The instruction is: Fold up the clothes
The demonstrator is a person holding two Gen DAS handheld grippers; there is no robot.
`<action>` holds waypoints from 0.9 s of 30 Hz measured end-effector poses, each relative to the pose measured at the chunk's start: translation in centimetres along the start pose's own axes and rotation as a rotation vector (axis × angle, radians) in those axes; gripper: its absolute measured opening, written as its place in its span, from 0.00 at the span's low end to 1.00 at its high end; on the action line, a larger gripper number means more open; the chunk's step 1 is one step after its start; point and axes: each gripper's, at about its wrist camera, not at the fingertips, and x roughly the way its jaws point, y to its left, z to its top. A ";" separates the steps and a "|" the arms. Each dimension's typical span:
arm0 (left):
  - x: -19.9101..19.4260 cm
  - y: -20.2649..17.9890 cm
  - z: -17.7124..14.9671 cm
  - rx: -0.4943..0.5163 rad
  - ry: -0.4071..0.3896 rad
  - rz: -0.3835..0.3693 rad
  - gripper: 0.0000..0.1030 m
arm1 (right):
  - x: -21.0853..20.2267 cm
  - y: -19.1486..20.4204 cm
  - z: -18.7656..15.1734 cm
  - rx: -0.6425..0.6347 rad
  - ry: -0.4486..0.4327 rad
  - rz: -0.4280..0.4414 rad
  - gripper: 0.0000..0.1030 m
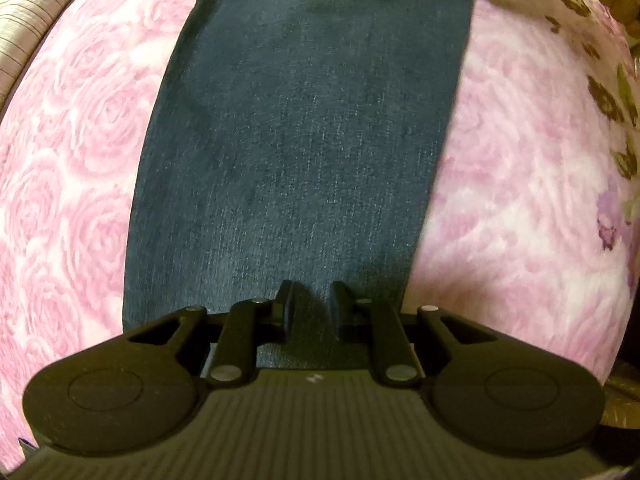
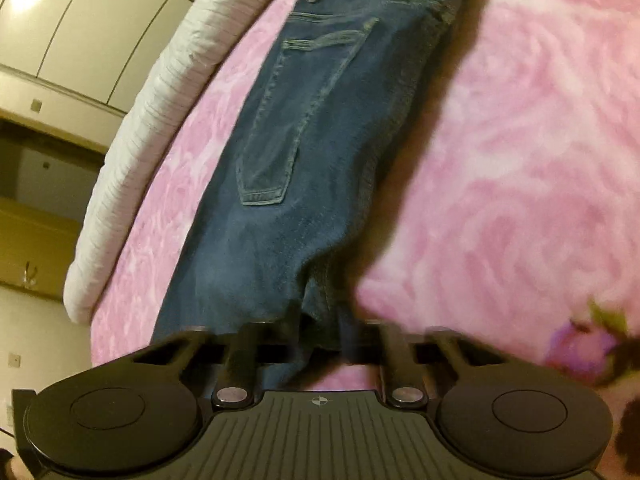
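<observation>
A pair of dark blue jeans (image 1: 304,120) lies stretched out lengthwise on a pink rose-patterned bedspread (image 1: 80,160). The left gripper (image 1: 312,308) points down onto the denim, its two fingers close together with a raised ridge of fabric pinched between them. In the right wrist view the jeans (image 2: 304,140) show a back pocket (image 2: 276,128), and the waistband lies at the far end. The right gripper (image 2: 322,332) is at the near end of the jeans on their right edge. Its narrowly set fingers are shut on a bunched fold of denim, blurred in this view.
A white cloth with dark flower prints (image 1: 592,40) lies at the bedspread's far right. A pale striped mattress edge (image 2: 132,160) borders the bed on the left, with a wall and wooden cabinets (image 2: 48,220) beyond it. The pink bedspread (image 2: 500,160) flanks the jeans.
</observation>
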 end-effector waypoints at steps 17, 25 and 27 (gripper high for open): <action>-2.8 2.0 -7.8 -0.088 0.045 0.078 0.22 | -3.0 0.4 -2.6 0.023 -0.088 -0.240 0.41; -2.3 2.8 -18.5 -0.112 0.032 0.086 0.23 | -4.3 5.4 -9.2 -0.047 -0.172 -0.438 0.42; -2.9 2.9 -21.6 -0.109 -0.013 0.073 0.23 | -3.4 8.4 -11.7 -0.085 -0.191 -0.421 0.43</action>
